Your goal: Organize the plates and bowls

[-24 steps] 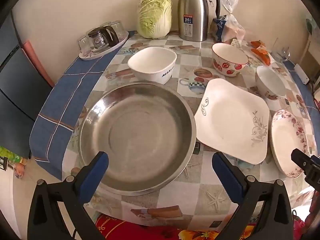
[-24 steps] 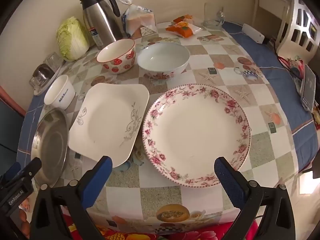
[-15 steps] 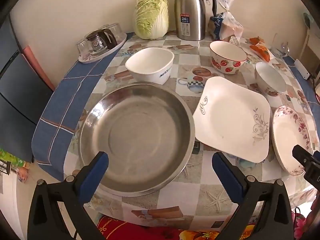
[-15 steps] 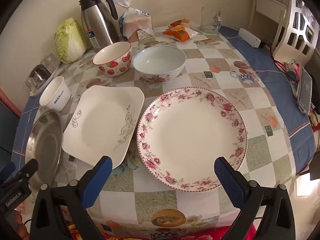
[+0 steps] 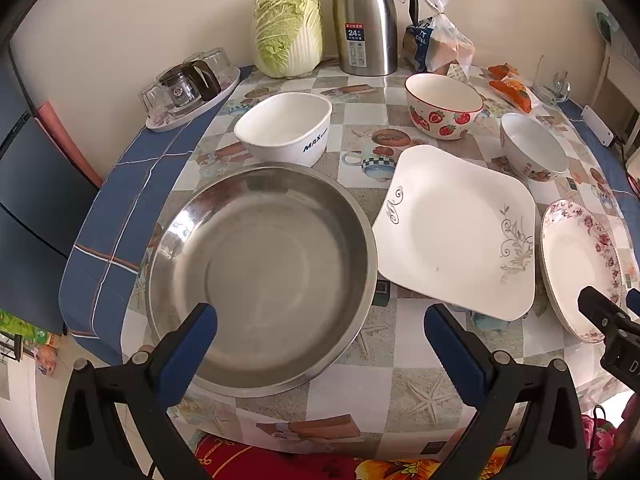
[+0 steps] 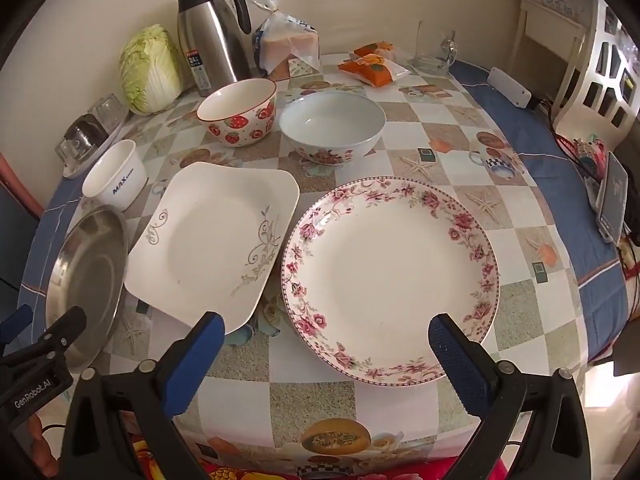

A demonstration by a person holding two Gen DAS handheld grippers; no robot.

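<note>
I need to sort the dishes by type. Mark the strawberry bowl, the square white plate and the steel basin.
strawberry bowl (image 6: 240, 114): right wrist view, on its printed outer wall.
square white plate (image 6: 208, 240): right wrist view, on its bare centre.
steel basin (image 5: 260, 272): left wrist view, on its flat bottom.

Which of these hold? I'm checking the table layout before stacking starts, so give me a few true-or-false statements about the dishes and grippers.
1. The square white plate lies between the steel pan and the floral round plate. True.
2. The strawberry bowl is stacked inside the white MAX bowl. False: they stand apart on the table.
3. Both the left gripper and the right gripper are open and hold nothing. True.
4. The steel pan holds food. False: it is empty.
5. A cabbage stands beside the steel thermos. True.
</note>
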